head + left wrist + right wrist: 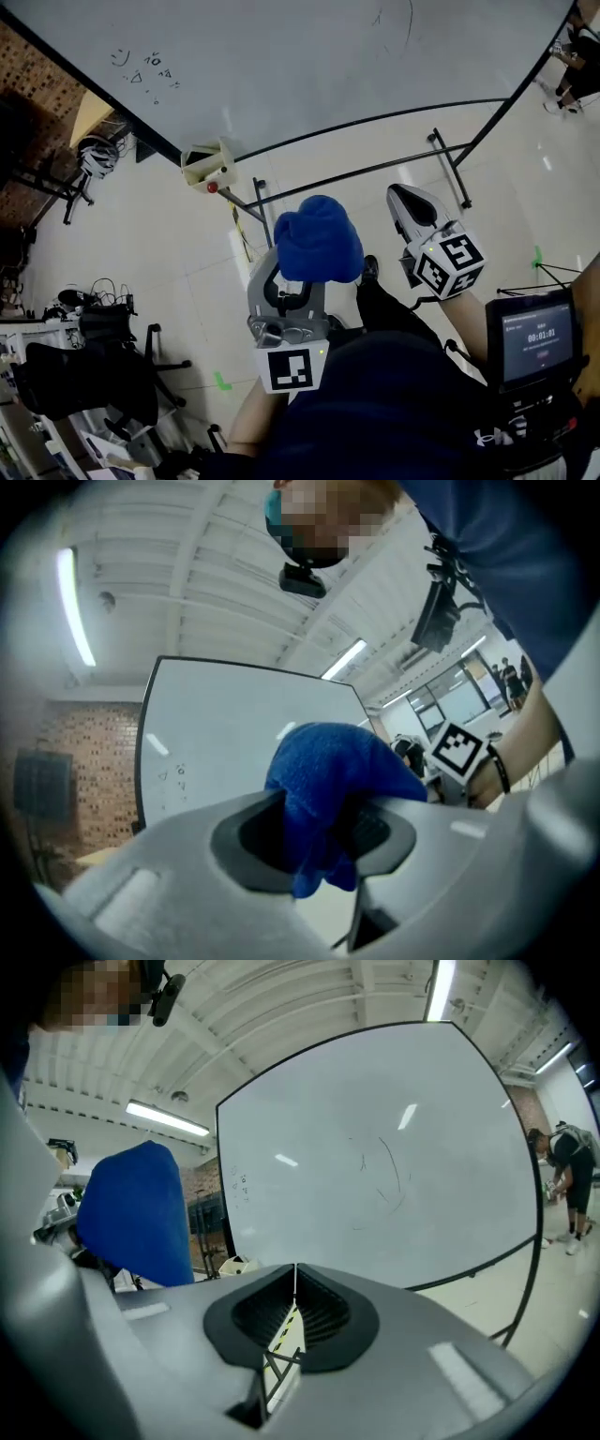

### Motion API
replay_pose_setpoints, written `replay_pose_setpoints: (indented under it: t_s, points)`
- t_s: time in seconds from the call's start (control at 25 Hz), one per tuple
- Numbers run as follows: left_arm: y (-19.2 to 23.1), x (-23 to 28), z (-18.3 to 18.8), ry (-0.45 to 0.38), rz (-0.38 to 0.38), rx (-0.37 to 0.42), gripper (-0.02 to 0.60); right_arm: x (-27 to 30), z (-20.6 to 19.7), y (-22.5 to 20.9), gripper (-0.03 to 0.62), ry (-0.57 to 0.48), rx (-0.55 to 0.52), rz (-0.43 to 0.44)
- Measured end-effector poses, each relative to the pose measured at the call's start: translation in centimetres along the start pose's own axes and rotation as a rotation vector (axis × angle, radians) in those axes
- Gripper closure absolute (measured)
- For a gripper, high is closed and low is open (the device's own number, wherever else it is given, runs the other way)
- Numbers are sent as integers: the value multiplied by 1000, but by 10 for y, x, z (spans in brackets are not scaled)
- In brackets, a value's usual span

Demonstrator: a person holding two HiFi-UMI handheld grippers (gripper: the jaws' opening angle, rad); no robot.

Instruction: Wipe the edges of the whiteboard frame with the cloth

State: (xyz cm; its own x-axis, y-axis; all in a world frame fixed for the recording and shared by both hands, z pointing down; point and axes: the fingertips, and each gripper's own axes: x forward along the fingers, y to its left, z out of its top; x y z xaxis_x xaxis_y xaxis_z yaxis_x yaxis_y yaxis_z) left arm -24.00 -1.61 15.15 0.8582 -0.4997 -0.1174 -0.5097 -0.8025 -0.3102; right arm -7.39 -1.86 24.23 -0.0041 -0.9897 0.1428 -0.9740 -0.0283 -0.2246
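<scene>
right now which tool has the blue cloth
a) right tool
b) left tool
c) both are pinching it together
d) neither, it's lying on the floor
b: the left tool is closed on the blue cloth, which bunches up out of its jaws, while the right tool has its jaws together with nothing between them.

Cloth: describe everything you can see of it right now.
The cloth is deep blue, fuzzy like microfibre, bunched into a rounded wad. The left tongs are shut on its lower part, with a small tail hanging down between the jaws and the bulk bulging out past the tips. Nothing else touches it; it is held in the air, clear of the whiteboard and the right tongs.
</scene>
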Motion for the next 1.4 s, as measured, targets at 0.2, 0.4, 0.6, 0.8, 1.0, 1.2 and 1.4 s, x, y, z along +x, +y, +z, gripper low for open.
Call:
replay_pose_setpoints:
  t_s: [0.2, 0.4, 0.6, 0.8, 1.0, 1.2, 1.4]
  points:
    - [-8, -74, -31, 108, -28, -46, 457, -33, -22, 70, 580, 0, -69, 5]
    - [-4, -91, -32, 127, 34, -290, 457, -61, -2, 98, 580, -116, -161, 15]
    - [-31, -86, -46, 205, 50, -307, 457, -93, 4, 95, 580, -173, -210, 36]
    - [-77, -77, -47, 247, 8, -286, 456, -124, -3, 71, 580, -167, -194, 48]
    - [-104, -78, -48, 269, -2, -309, 457, -140, -9, 49, 580, -159, -177, 32]
    - [-116, -69, -46, 261, -28, -320, 457, -147, -4, 45, 580, -177, -200, 31]
    - [-114, -60, -38, 234, -42, -309, 457, -144, 0, 44, 580, -179, -211, 27]
